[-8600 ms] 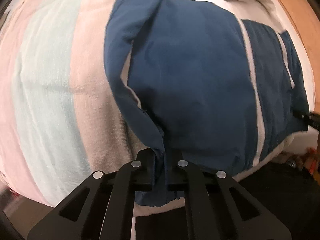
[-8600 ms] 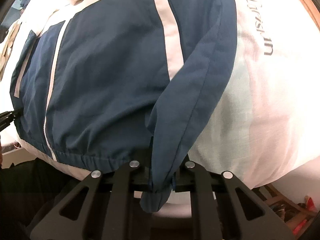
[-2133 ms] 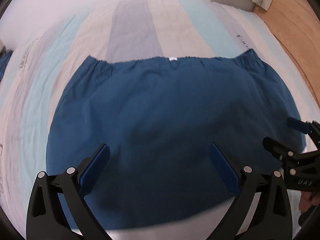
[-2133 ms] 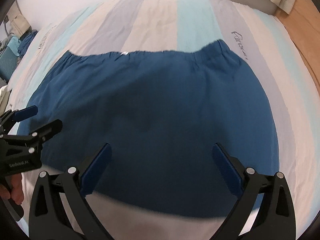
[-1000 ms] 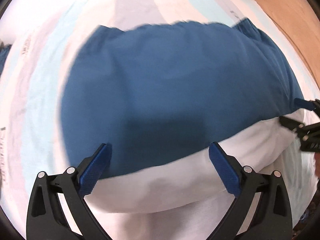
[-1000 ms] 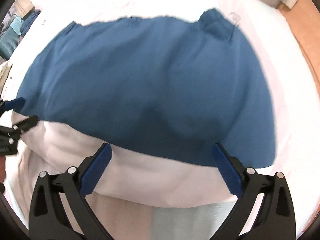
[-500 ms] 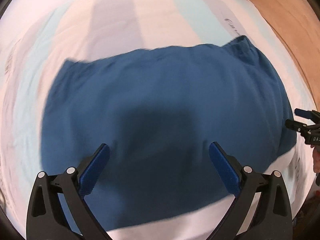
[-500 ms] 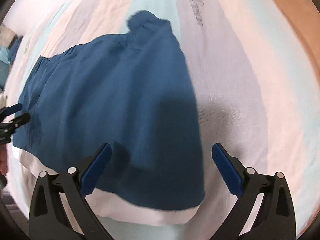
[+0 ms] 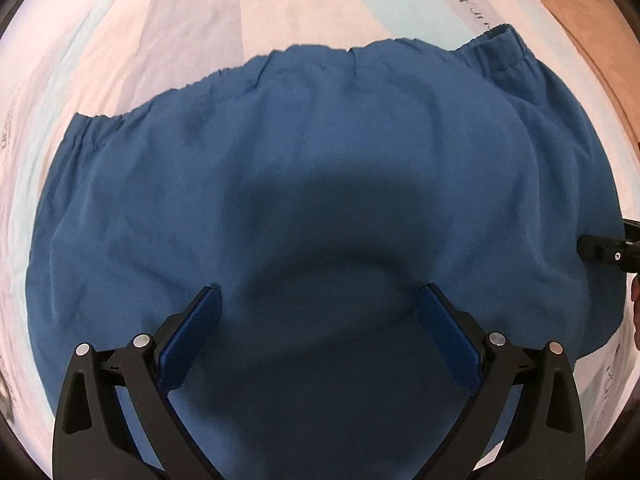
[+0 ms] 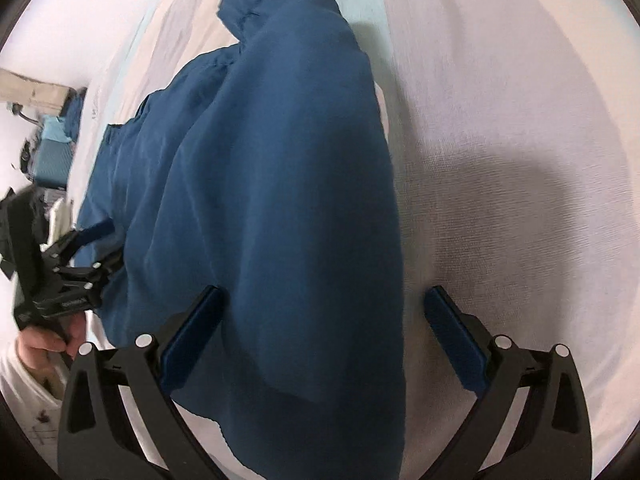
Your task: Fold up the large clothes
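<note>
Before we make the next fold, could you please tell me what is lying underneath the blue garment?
The blue garment lies on a pastel striped bedsheet, which shows all around it. Whatever sits directly beneath the cloth, including any folded-in layers, is covered and cannot be seen.

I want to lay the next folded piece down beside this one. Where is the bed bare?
Bare striped sheet lies right of the blue garment, and more beyond its elastic hem. The garment's left side is crowded: the left gripper hovers there, open like the right gripper.
</note>
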Demonstrator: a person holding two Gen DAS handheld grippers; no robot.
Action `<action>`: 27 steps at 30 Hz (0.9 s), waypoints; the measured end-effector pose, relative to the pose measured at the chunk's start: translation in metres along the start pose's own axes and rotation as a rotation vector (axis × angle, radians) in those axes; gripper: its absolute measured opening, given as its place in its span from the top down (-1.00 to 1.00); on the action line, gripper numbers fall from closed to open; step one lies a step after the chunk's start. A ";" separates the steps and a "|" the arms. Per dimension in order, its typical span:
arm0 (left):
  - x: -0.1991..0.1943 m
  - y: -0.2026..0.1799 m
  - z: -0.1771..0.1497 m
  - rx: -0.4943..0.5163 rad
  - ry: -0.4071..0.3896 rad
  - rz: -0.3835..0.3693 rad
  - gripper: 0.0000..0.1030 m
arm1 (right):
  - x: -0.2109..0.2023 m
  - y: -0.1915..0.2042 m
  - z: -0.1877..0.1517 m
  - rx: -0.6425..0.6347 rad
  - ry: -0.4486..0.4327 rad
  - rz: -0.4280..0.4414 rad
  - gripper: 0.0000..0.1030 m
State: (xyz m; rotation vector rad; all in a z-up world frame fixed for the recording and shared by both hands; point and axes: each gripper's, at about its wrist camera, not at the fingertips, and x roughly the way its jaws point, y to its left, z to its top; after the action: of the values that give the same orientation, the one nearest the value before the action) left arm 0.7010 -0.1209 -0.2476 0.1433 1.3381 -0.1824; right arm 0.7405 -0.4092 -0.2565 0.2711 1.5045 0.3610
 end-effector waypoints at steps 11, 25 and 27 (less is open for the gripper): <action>0.014 -0.003 0.000 -0.016 -0.017 0.003 -0.90 | 0.011 0.018 0.002 -0.058 0.060 0.117 -0.65; 0.018 0.003 -0.007 -0.008 -0.014 -0.005 -0.90 | 0.006 0.039 0.008 0.063 0.085 0.121 0.63; 0.020 0.003 -0.008 -0.004 -0.016 -0.004 -0.90 | 0.005 0.047 0.009 0.070 0.090 0.094 0.64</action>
State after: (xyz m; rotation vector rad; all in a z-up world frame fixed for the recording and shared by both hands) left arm 0.6984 -0.1168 -0.2686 0.1358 1.3230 -0.1838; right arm 0.7462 -0.3640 -0.2425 0.3861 1.5984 0.4007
